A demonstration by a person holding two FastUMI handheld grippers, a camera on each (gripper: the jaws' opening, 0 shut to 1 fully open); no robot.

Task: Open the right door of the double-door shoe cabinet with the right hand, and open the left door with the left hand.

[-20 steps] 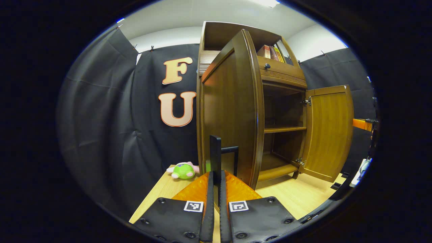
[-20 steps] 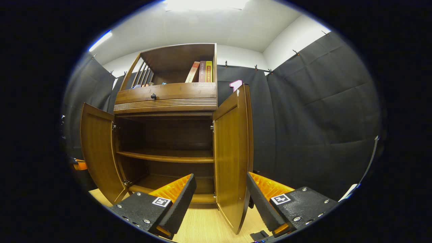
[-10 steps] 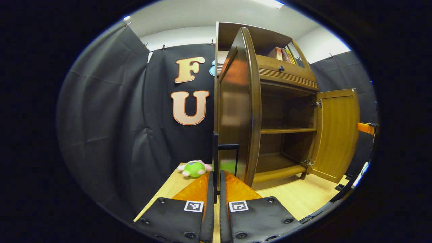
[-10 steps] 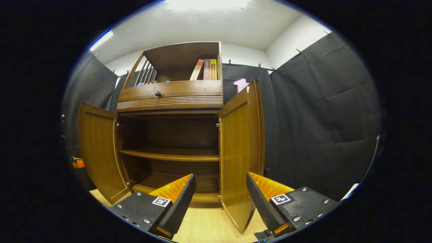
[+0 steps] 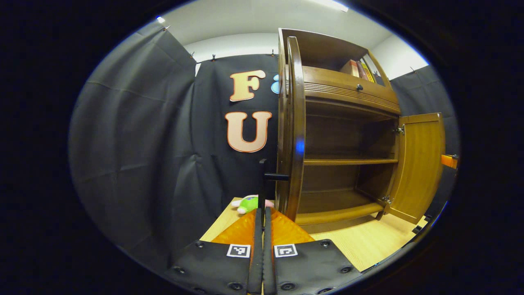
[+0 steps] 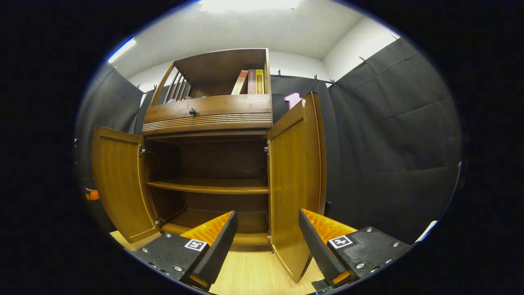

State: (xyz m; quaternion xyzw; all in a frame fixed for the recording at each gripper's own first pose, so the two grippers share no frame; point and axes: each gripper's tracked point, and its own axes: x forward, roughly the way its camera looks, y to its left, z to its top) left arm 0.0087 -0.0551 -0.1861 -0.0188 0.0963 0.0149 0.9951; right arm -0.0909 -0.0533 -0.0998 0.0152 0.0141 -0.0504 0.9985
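Brown varnished wood makes up the double-door shoe cabinet, which stands on a pale wooden floor with both doors swung out from its front.

In the left gripper view the left door is seen edge-on, standing out roughly square to the cabinet front. Its thin black bar handle sits just beyond the door's outer face, and the left gripper has its two fingers pressed together on that bar, with almost no gap between the pads.

In the right gripper view the right door hangs open just right of the cabinet's opening. The right gripper is spread wide and holds nothing; the door's lower edge lies between its fingers but touches neither, as far as the view shows.

Inside the cabinet, a single middle shelf and the bottom board are bare. Above the opening runs a drawer front with a small dark knob, and above that a few upright books. Left of the cabinet, on the floor, lies a green and pink plush toy.

Judging by this, both doors are open; what seems left is for the left gripper to let go of the handle.
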